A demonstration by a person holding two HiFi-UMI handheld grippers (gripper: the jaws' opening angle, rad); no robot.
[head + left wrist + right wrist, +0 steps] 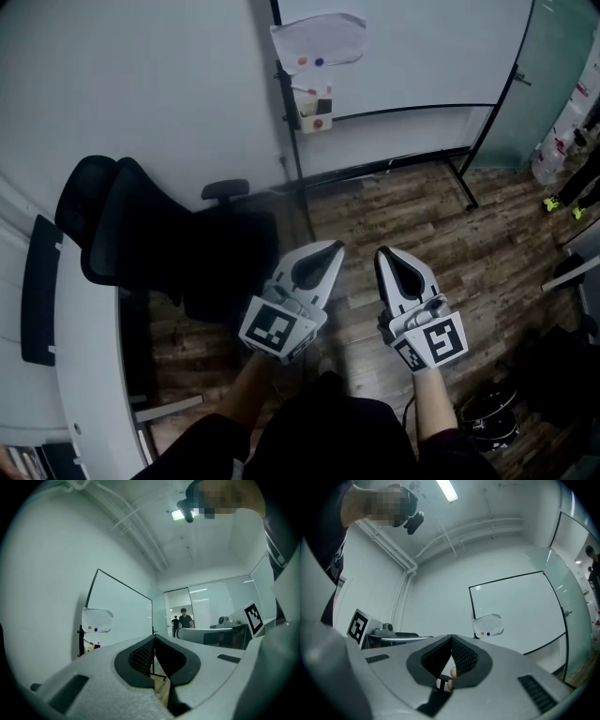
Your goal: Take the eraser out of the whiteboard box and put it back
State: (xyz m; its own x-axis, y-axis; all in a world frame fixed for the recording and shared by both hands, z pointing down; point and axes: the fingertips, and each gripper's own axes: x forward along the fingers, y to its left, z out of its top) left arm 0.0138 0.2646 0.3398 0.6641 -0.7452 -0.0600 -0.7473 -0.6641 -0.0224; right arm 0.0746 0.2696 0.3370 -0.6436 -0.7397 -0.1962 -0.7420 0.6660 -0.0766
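Note:
A whiteboard (412, 56) on a black wheeled stand stands ahead by the wall. A small box (314, 111) hangs on its left post, under a sheet of paper (319, 42) pinned with magnets. I cannot make out the eraser in it. The left gripper view shows the box (89, 645) small at far left. Both grippers are held side by side over the wood floor, pointing at the board and well short of it. My left gripper (330, 248) is shut and empty, tips meeting (153, 637). My right gripper (384, 253) is shut and empty too (451, 637).
A black office chair (131, 230) stands at the left beside a white curved desk (80, 375). The stand's foot (464, 187) reaches onto the floor at the right. Dark bags (492, 412) lie at the lower right. Two people (185, 619) stand far off by a glass wall.

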